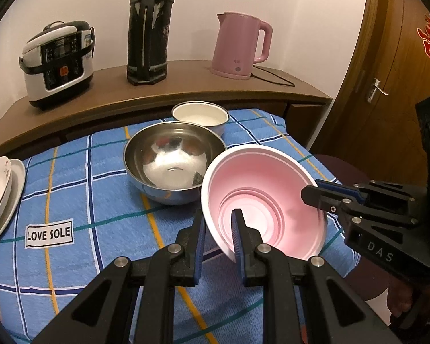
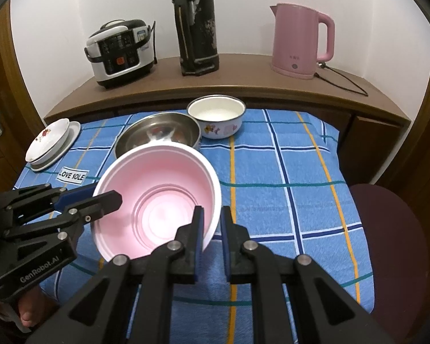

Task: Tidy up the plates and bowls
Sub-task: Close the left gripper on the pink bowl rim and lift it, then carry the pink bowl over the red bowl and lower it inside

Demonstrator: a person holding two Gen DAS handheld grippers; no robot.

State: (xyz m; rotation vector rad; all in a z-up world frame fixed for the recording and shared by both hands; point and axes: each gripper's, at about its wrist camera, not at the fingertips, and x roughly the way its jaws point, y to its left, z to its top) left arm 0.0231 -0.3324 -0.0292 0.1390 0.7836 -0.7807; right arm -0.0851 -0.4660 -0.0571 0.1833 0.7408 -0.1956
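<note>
A pink bowl with a white outside [image 1: 268, 195] [image 2: 160, 200] is held tilted above the blue checked cloth. My left gripper [image 1: 219, 223] [image 2: 100, 195] is shut on its rim from one side. My right gripper [image 2: 212, 218] [image 1: 315, 193] is shut on the opposite rim. A steel bowl [image 1: 172, 160] [image 2: 157, 134] sits just behind the pink bowl. A white enamel bowl [image 1: 200, 114] [image 2: 216, 117] stands behind the steel one. Stacked white plates [image 1: 0, 197] [image 2: 53, 143] lie at the cloth's left edge.
Behind the cloth a brown shelf [image 1: 186, 86] carries a rice cooker [image 1: 57, 63] [image 2: 120, 51], a black thermos [image 1: 149, 28] [image 2: 196, 25] and a pink kettle [image 1: 240, 46] [image 2: 301, 40] with a cord. A wooden door [image 1: 387, 71] is at right. A dark red stool [image 2: 387, 229] stands by the cloth.
</note>
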